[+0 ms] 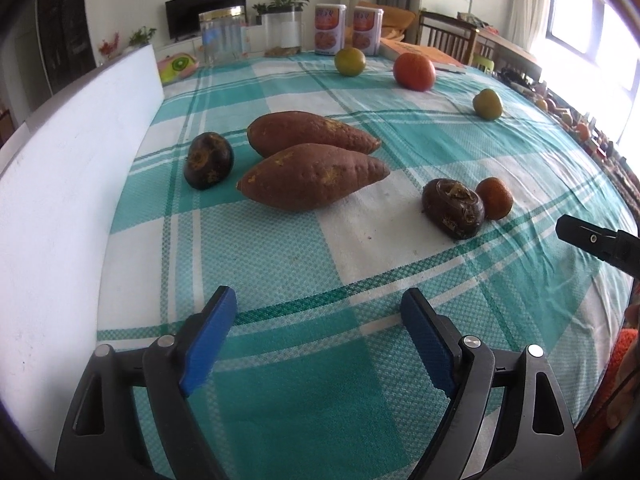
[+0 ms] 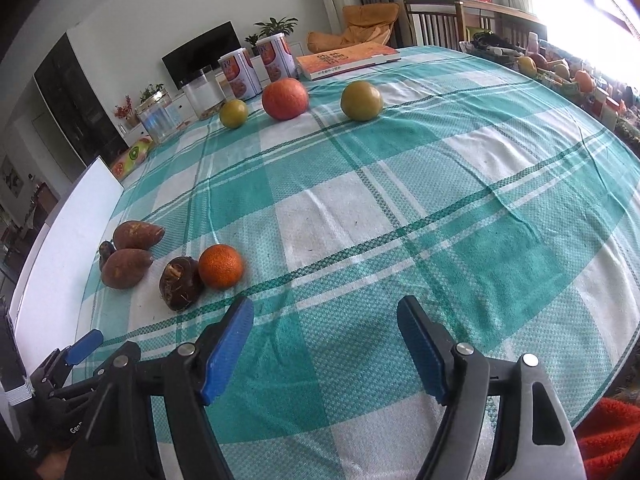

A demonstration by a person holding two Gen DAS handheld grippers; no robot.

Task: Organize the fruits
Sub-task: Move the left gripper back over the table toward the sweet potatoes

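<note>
Two tapered, rough-skinned sweet potatoes [image 1: 312,160] lie on woven checked cloth [image 1: 280,256].

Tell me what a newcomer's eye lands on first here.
Two sweet potatoes lie side by side mid-table on the teal checked tablecloth, a dark round root to their left. Further back sits a big orange between two green citrus fruits. Both grippers hang open and empty in front.

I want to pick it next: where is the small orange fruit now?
The small orange fruit lies on the left of the right wrist view, against the dark tuber, right of the two sweet potatoes.
</note>
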